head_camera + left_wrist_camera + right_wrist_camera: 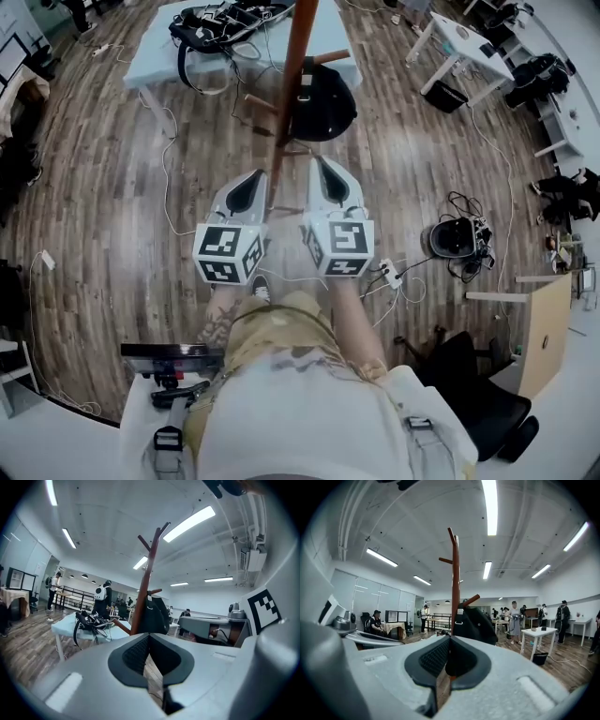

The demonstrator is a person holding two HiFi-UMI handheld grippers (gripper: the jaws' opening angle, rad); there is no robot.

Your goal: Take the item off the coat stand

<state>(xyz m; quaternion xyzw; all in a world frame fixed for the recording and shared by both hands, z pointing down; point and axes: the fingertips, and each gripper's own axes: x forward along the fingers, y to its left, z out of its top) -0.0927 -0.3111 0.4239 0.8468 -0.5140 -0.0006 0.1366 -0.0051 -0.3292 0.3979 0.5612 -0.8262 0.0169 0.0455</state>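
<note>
A tall red-brown wooden coat stand (292, 75) rises from the wood floor straight ahead of me. A black bag (324, 101) hangs by its loop on one of the stand's pegs, on the pole's right side. My left gripper (259, 175) and right gripper (315, 163) are held side by side just short of the pole, one on each side of it. Both are shut with nothing between the pads. In the left gripper view the bag (153, 613) hangs beyond the left gripper (149, 637). In the right gripper view the bag (480, 623) hangs beyond the right gripper (450, 638), beside the pole (455, 583).
A pale blue table (155, 52) with black strapped gear stands behind the stand to the left. A white table (461, 39) is at the back right. Cables, a power strip (389, 273) and a round black device (454, 239) lie on the floor at right. People stand far off.
</note>
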